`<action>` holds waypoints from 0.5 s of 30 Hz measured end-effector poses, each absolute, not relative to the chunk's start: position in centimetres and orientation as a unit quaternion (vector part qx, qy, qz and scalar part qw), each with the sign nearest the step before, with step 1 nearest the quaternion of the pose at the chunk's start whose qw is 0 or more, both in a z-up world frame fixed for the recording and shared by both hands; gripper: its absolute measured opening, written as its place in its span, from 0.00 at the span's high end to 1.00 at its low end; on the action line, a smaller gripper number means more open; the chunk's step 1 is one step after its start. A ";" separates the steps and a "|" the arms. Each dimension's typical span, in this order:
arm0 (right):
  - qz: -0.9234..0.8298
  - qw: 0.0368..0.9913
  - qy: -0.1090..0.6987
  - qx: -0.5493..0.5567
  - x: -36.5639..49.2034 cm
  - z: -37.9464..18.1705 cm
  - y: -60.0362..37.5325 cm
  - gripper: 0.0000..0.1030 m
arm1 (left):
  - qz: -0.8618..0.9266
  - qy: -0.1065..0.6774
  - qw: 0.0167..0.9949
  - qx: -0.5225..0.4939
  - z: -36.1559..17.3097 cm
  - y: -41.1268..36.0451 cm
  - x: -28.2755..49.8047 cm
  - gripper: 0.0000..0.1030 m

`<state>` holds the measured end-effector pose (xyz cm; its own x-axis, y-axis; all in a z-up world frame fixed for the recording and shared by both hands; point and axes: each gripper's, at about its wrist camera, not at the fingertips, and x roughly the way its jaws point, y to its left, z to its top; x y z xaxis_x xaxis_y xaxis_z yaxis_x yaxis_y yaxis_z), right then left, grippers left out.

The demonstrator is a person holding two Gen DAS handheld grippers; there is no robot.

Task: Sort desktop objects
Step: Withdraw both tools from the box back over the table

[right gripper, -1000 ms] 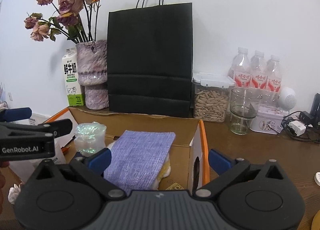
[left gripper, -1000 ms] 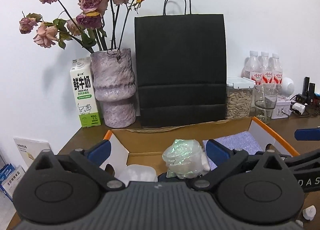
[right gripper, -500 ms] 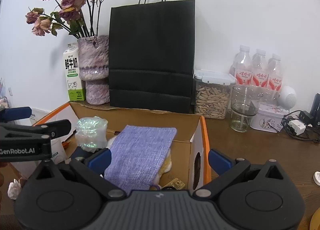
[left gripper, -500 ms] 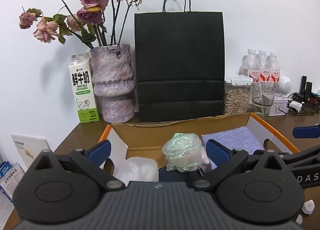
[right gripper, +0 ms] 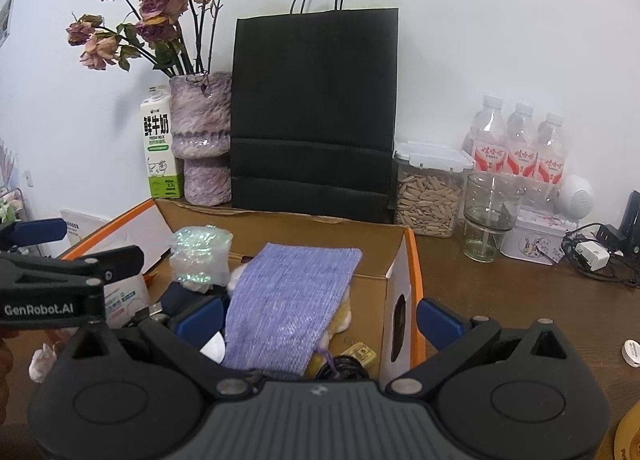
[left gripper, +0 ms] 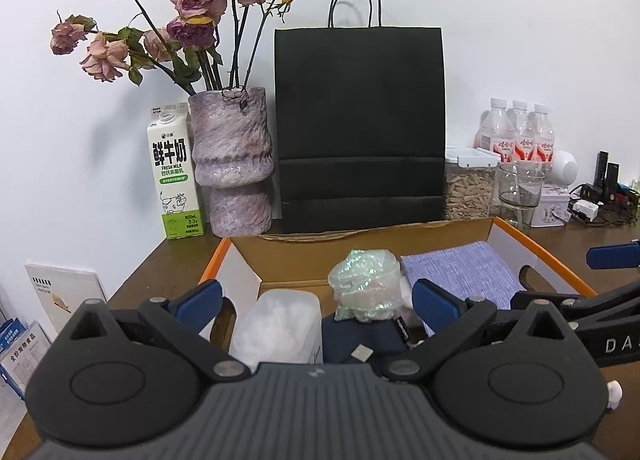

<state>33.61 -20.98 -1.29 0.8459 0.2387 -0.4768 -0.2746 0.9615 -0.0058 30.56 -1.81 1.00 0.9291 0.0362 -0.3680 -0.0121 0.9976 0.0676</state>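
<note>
An open cardboard box (left gripper: 360, 256) (right gripper: 412, 260) with orange edges stands right in front of both grippers. Inside lie a purple woven cloth (left gripper: 460, 272) (right gripper: 292, 300), an iridescent wrapped bundle (left gripper: 366, 284) (right gripper: 200, 256), a white translucent container (left gripper: 280, 324) and a dark blue object (left gripper: 360, 340). My left gripper (left gripper: 316, 298) hangs open over the box's left half, with the bundle between and beyond its fingers. My right gripper (right gripper: 320, 318) is open over the cloth and the box's right wall. Neither holds anything. Each gripper shows at the edge of the other's view.
Along the wall stand a milk carton (left gripper: 174, 172), a purple vase of dried roses (left gripper: 232, 164), a black paper bag (left gripper: 360, 128), a seed jar (right gripper: 428, 196), a glass (right gripper: 488, 216), three bottles (right gripper: 520, 148) and a tin (right gripper: 532, 236). Cables (right gripper: 592, 256) lie at the right.
Both grippers have risen slightly over the box, so more of its contents shows. Both stay open, and nothing in the box has moved.
</note>
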 end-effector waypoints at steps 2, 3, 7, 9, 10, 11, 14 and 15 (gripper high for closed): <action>0.135 0.960 0.244 -0.037 33.2 -1.3 -21.2 0.00 | 0.010 0.187 0.982 0.030 0.9 -1.7 30.1 0.00; 0.135 0.960 0.244 -0.036 33.0 -1.4 -21.3 0.00 | 0.011 0.186 0.982 0.029 0.9 -1.6 29.9 0.00; 0.135 0.961 0.240 -0.026 31.9 -1.5 -21.9 0.00 | 0.016 0.185 0.982 0.020 0.2 -1.3 28.8 0.00; 0.139 0.960 0.240 -0.024 31.4 -1.6 -22.1 0.00 | 0.016 0.190 0.981 0.025 -0.2 -1.3 28.4 0.00; 0.141 0.960 0.241 -0.025 31.1 -1.6 -22.1 0.00 | 0.018 0.191 0.981 0.028 -0.4 -1.3 28.1 0.00; 0.141 0.960 0.240 -0.027 30.8 -1.7 -22.1 0.00 | 0.017 0.190 0.981 0.029 -0.5 -1.2 27.8 0.00; 0.143 0.960 0.238 -0.035 29.9 -2.0 -22.0 0.00 | 0.017 0.184 0.982 0.027 -0.3 -0.8 27.0 0.00; 0.143 0.960 0.238 -0.037 29.6 -2.1 -22.0 0.00 | 0.019 0.181 0.983 0.025 -0.2 -0.6 26.7 0.00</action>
